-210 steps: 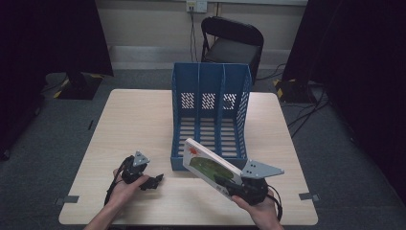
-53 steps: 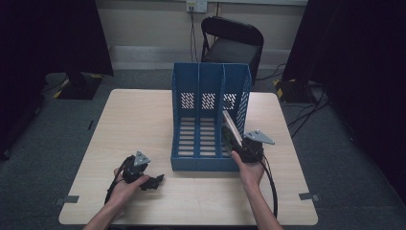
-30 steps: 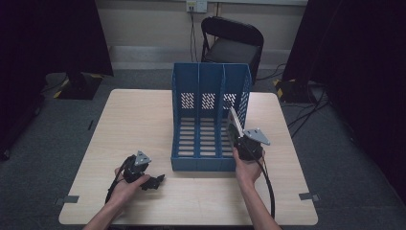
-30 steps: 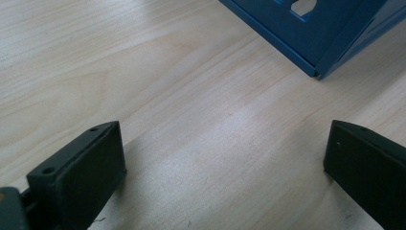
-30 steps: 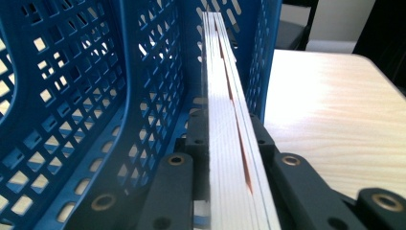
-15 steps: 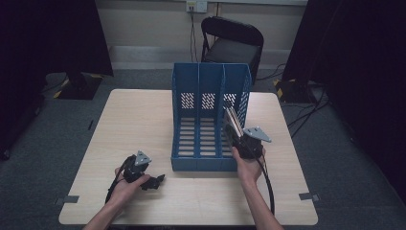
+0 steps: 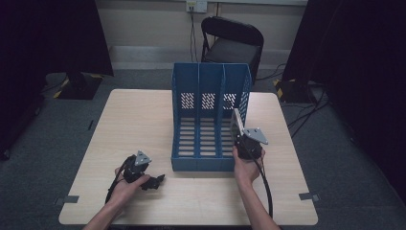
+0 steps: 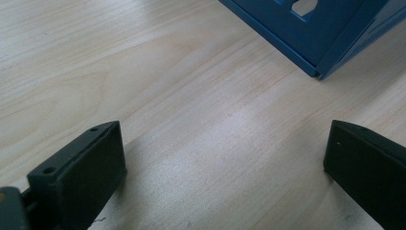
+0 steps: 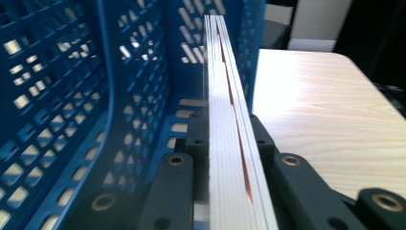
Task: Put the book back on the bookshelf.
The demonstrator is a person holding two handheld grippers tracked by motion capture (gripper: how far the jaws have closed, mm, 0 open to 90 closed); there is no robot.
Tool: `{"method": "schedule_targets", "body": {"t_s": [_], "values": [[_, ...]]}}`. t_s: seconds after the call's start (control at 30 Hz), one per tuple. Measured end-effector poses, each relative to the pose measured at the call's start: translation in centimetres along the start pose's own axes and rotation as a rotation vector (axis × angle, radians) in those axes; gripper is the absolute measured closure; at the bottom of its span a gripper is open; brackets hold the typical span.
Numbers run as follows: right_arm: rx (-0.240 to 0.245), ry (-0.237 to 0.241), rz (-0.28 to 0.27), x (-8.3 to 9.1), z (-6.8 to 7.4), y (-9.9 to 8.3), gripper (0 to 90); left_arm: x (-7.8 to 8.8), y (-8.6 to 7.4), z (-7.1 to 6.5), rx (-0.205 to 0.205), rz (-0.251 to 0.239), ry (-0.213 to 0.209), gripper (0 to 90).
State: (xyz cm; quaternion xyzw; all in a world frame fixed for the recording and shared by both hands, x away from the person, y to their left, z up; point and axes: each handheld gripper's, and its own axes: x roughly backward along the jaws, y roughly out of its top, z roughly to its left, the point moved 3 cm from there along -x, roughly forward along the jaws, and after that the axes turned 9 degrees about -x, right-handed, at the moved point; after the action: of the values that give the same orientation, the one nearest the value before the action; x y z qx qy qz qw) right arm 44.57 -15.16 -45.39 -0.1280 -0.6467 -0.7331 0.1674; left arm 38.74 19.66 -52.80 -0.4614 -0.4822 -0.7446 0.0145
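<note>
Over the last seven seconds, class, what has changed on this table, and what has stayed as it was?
The right gripper, shut on the book throughout, carried it from low over the table's near edge, where it lay tilted flat, up and forward to the file rack. The book now stands on edge at the rack's right compartment. The left gripper stayed open on the table; the rack did not move.

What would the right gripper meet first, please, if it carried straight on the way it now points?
Probably the perforated back wall of the blue plastic file rack; the thin white book clamped in the right gripper points along the rightmost slot, though depth is unclear.
</note>
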Motion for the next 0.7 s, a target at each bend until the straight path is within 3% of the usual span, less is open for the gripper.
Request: {"method": "schedule_targets", "body": {"t_s": [0.3,0.6,0.7], "values": [[-0.023,-0.062,-0.015,-0.07,-0.07,0.01,76.7,0.0,0.0,-0.01,0.0,-0.001,0.0,0.3],[-0.001,-0.055,-0.011,0.37,-0.36,0.46,69.8,0.0,0.0,-0.01,0.0,-0.001,0.0,0.2],[0.006,-0.044,-0.006,0.51,-0.3,0.44,75.1,0.01,0.0,-0.01,0.0,0.0,0.0,0.2]]}}
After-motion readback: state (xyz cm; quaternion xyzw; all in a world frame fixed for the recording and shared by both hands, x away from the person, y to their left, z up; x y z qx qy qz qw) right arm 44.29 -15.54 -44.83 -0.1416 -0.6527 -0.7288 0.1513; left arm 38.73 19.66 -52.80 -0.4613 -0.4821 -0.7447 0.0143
